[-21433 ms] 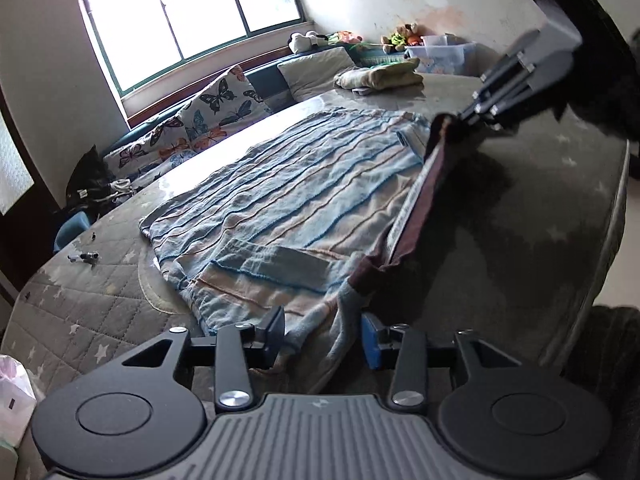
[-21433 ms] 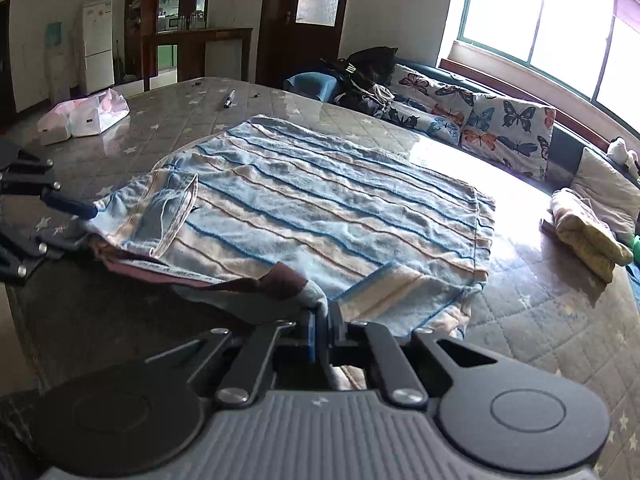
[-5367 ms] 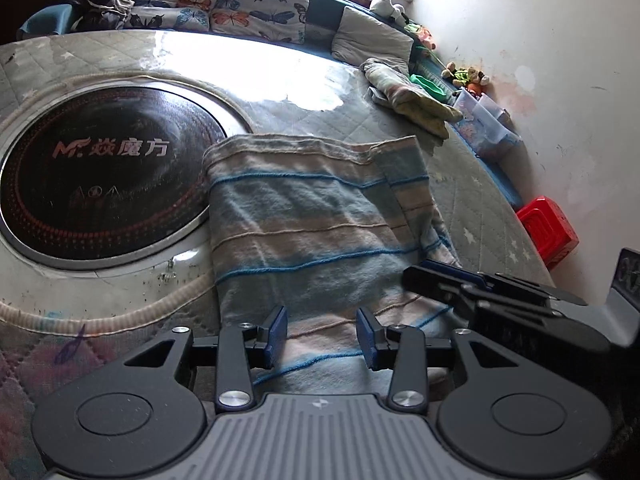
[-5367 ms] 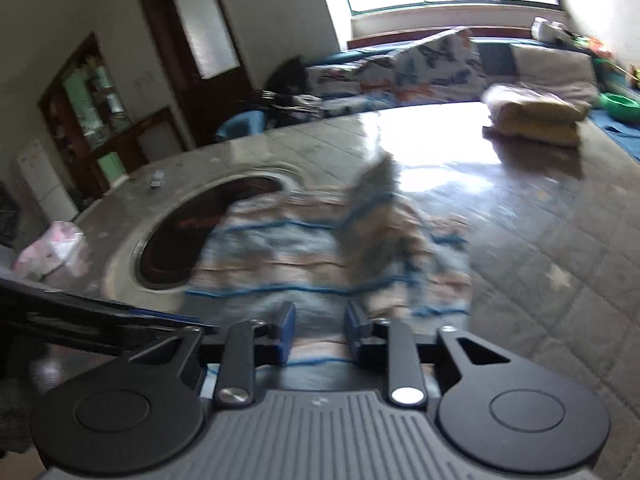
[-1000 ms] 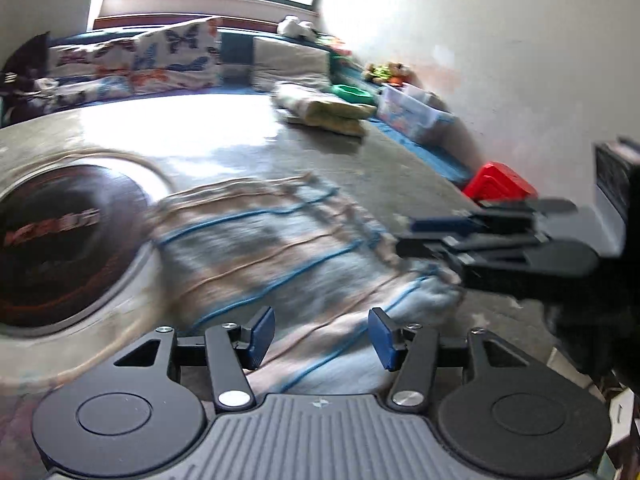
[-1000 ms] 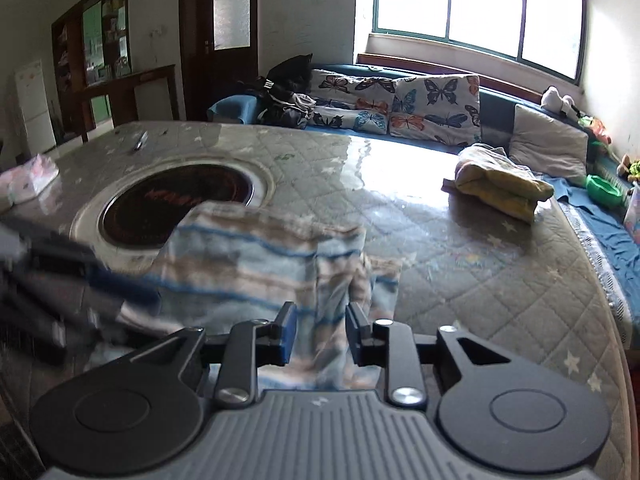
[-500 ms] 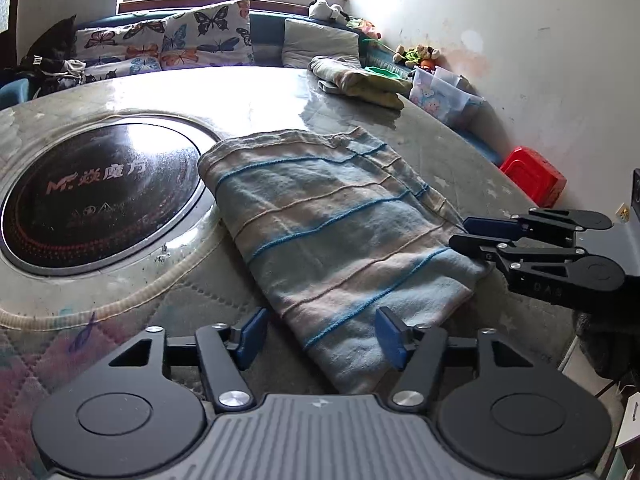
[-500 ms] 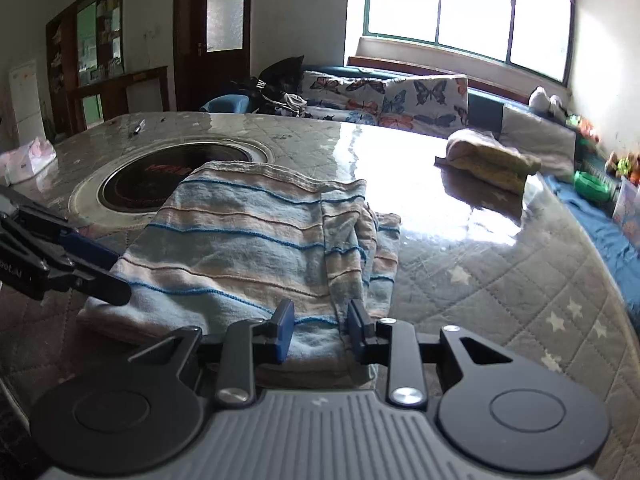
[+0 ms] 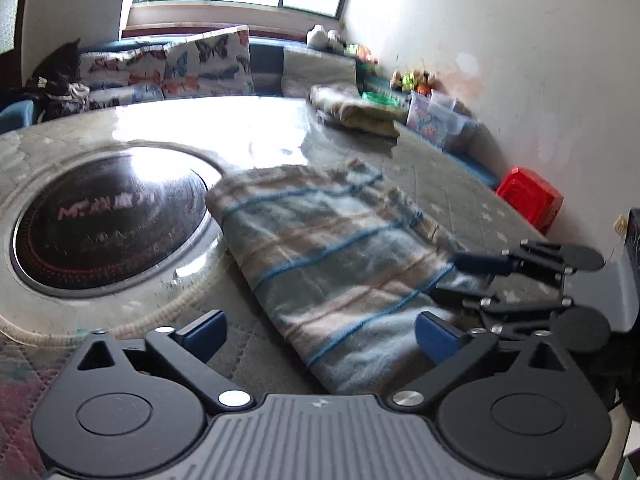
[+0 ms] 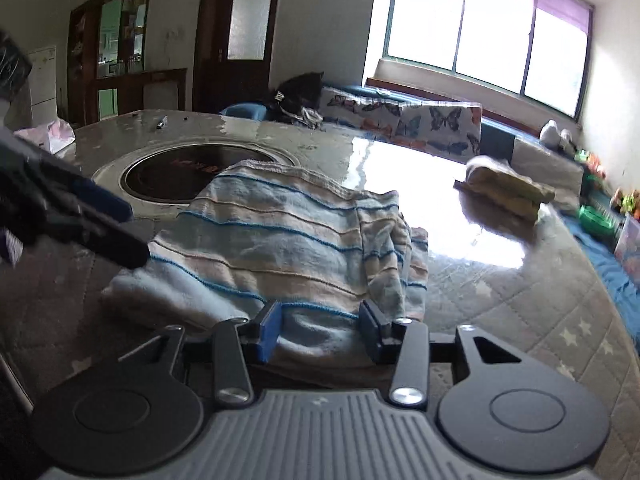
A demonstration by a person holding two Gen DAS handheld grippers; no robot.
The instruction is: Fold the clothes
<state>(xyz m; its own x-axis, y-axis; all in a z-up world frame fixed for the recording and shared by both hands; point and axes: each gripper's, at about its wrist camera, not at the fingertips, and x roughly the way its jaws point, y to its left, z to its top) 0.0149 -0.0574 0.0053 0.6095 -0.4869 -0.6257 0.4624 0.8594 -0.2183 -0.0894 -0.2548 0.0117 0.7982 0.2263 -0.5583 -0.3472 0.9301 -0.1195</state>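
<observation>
Lying folded: striped garment (image 10: 288, 248) | beside: black disc (image 9: 108, 220) | far: yellow bundle (image 10: 508, 188)

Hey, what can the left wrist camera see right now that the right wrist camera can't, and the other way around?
Only the left wrist view shows the red box by the wall. Only the right wrist view shows the wooden door and the white fridge. Both show the folded striped garment, the round black hob, the butterfly cushions and both open hand-held grippers.
</observation>
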